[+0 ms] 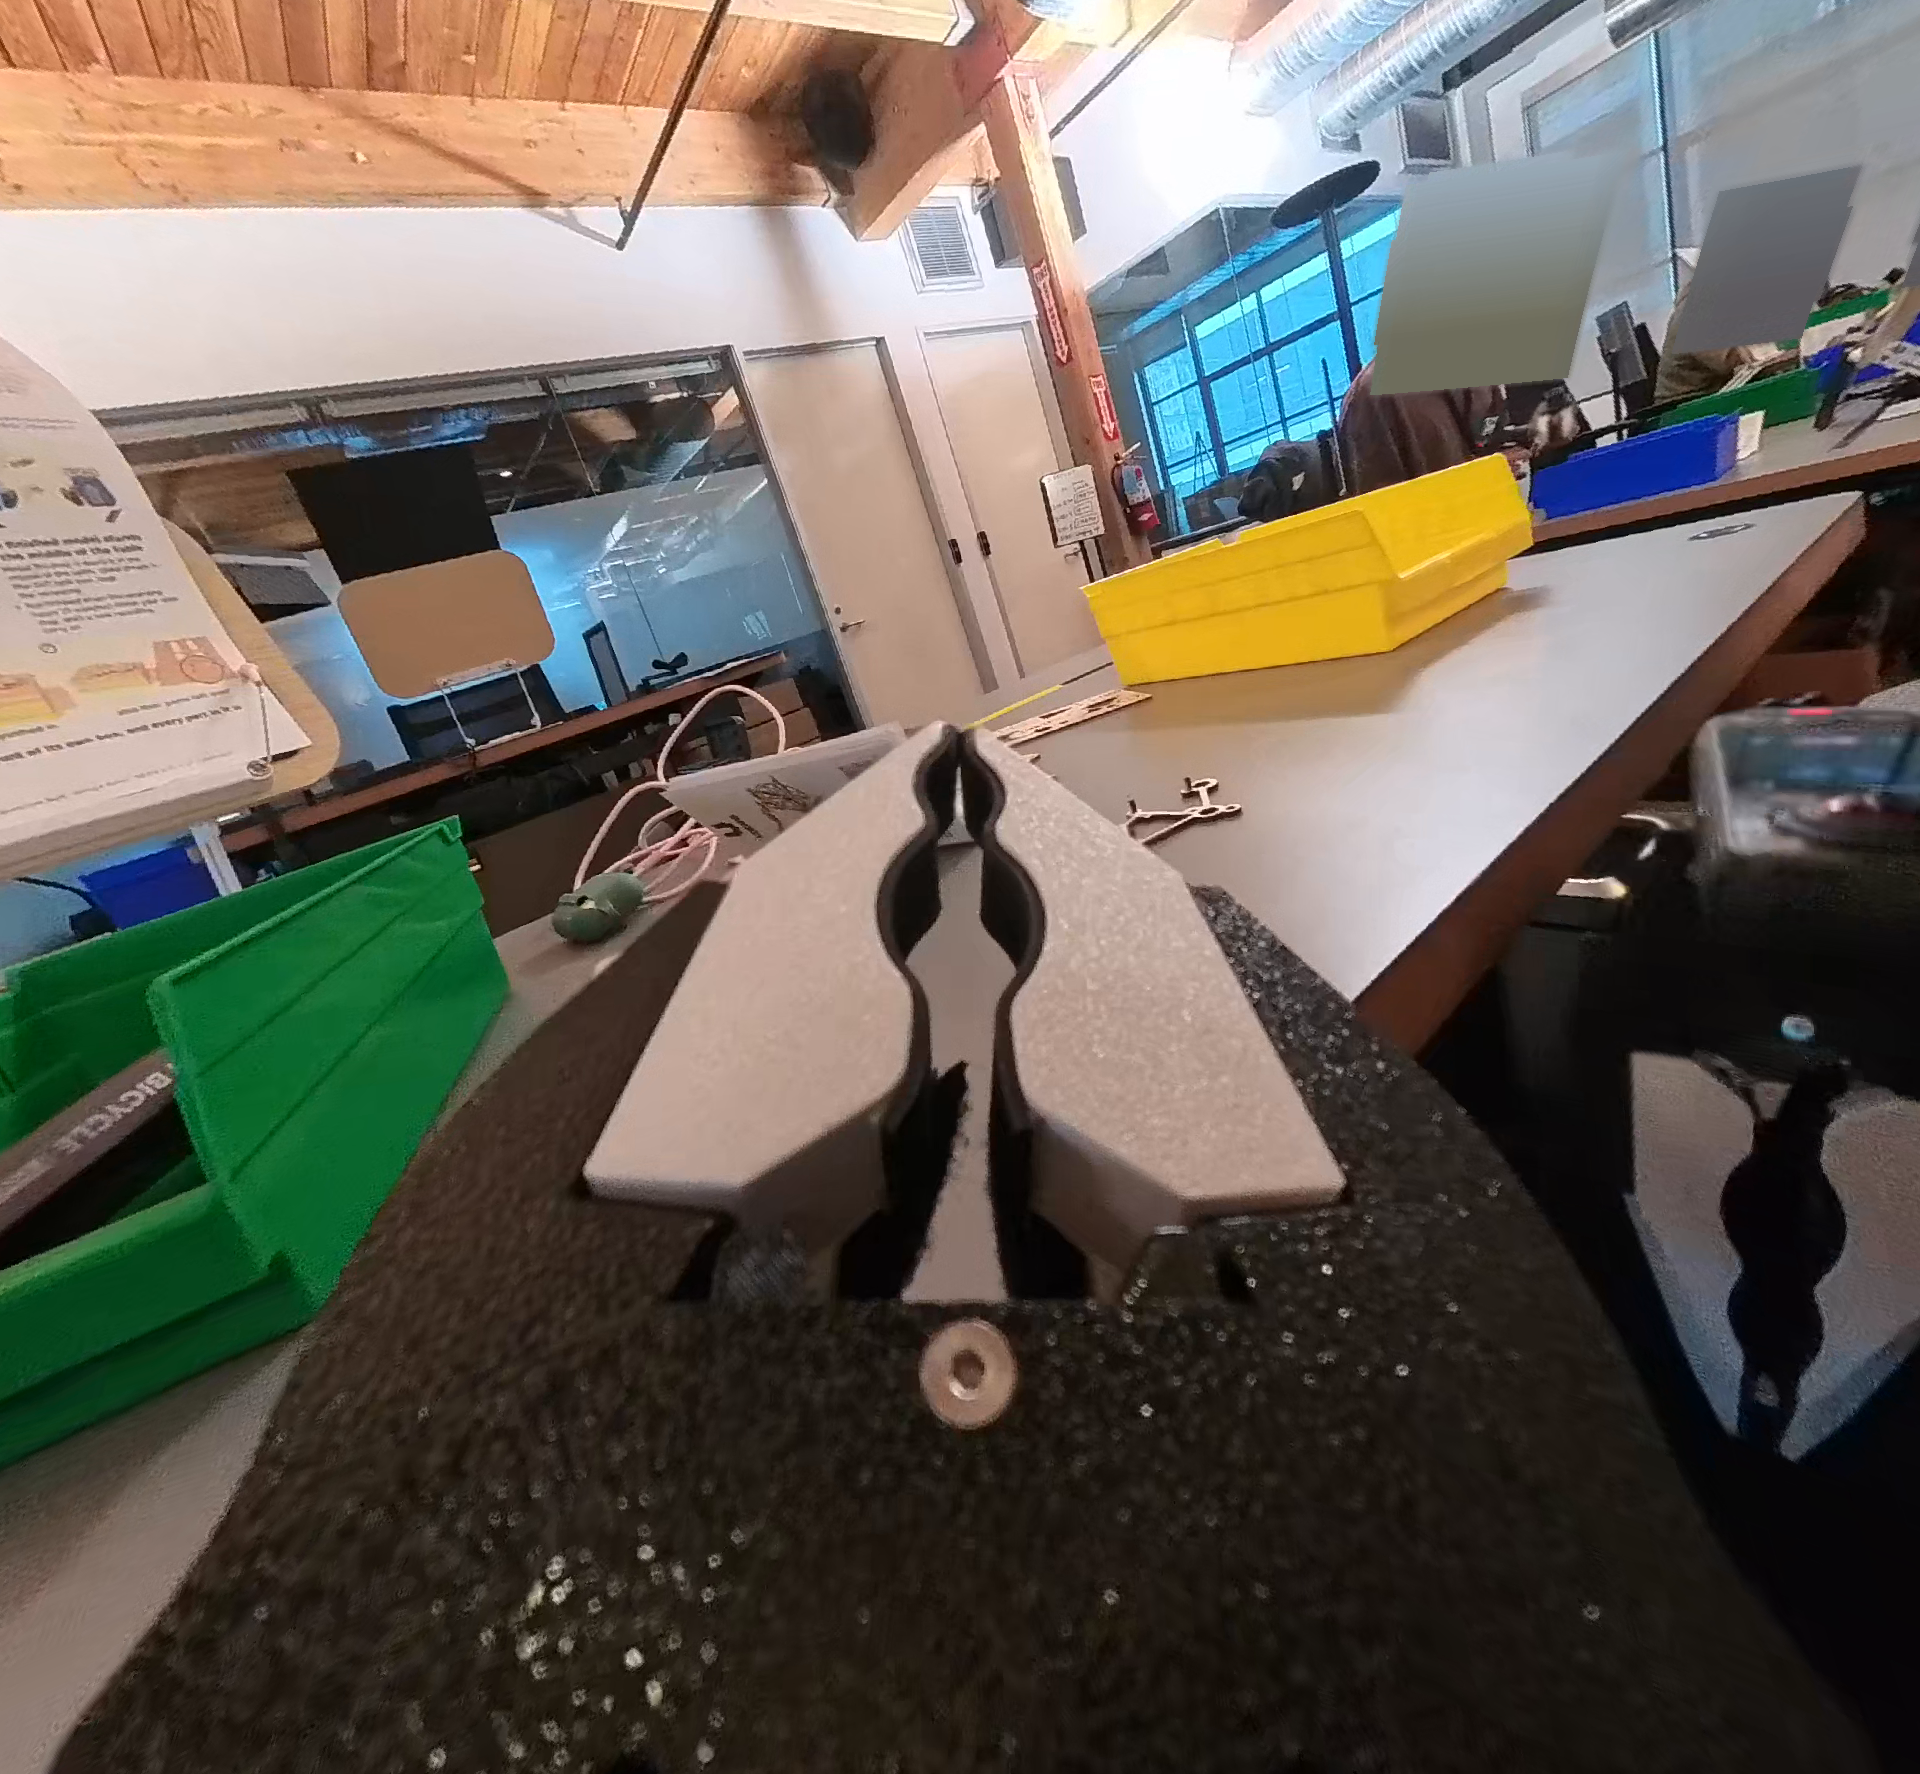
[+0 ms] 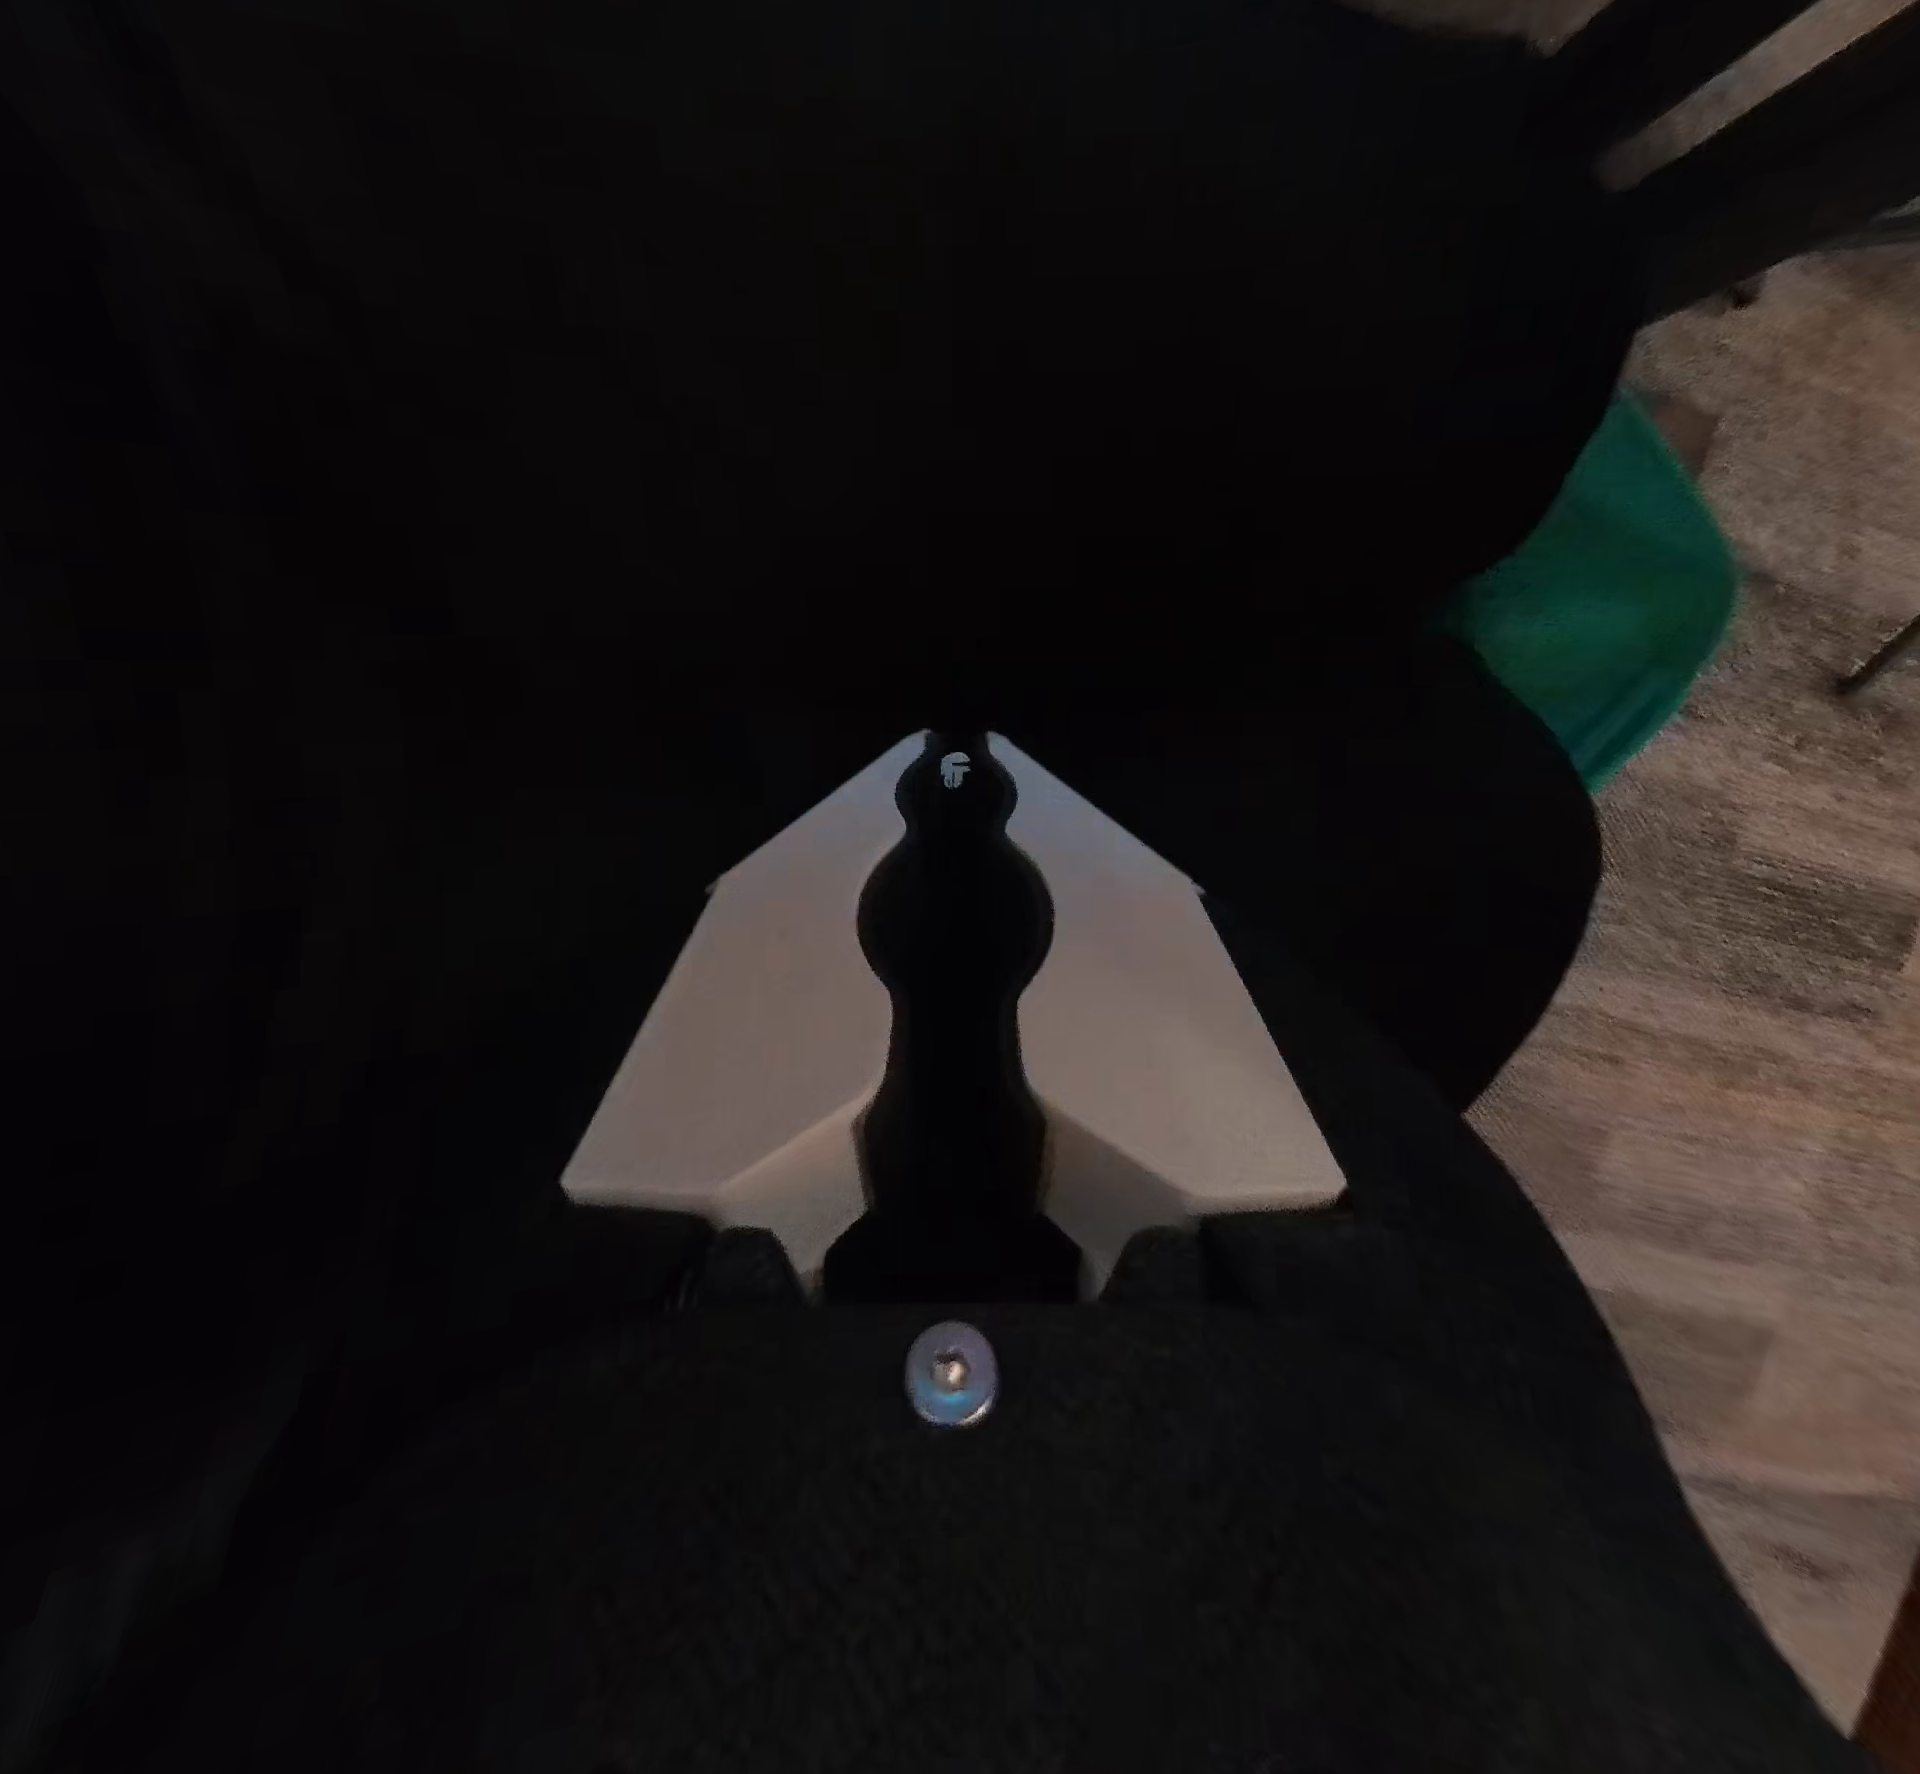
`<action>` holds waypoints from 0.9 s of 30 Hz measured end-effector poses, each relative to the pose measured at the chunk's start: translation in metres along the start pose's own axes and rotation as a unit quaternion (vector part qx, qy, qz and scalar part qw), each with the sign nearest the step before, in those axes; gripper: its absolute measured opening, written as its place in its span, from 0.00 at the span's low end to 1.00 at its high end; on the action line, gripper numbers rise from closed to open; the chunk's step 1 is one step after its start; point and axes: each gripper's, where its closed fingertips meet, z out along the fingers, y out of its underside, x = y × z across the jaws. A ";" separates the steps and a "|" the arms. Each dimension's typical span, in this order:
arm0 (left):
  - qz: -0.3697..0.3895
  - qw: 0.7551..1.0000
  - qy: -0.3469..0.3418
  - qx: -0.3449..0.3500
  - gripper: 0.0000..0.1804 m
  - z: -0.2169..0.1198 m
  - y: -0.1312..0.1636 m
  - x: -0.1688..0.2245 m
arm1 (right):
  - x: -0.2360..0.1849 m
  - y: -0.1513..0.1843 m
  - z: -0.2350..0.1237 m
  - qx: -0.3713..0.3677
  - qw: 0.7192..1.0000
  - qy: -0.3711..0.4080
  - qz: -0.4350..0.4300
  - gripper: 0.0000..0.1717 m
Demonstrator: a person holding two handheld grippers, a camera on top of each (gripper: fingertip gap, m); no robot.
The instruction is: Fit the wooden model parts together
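Left tool [image 1: 961,737], tips together, sits left of wooden part [image 1: 1184,812].

Two grey, speckled fingers [image 1: 800,997] with wavy black inner pads, tapering to narrow tips. Coarse black textured mount plate [image 1: 935,1516] beneath, flecked with glitter, one silver hex-socket screw [image 1: 968,1389] at centre. Same build on the right gripper [image 2: 954,737]: pale fingers, black base, silver screw [image 2: 951,1388].

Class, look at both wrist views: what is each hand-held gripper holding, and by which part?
The left hand-held gripper holds nothing; its tips meet on air. The right hand-held gripper points into darkness, so its grasp cannot be told.
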 end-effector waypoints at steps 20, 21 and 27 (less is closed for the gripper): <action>0.030 0.997 0.063 -0.041 0.00 0.020 0.018 0.041 | 0.182 0.070 -0.220 0.139 0.954 0.251 0.087 0.02; 0.038 0.996 0.069 -0.039 0.00 0.024 0.013 0.046 | 0.190 0.078 -0.218 0.140 0.955 0.244 0.098 0.02; 0.023 0.993 0.082 -0.078 0.00 0.062 -0.002 0.053 | 0.224 0.097 -0.204 0.160 0.964 0.185 0.105 0.02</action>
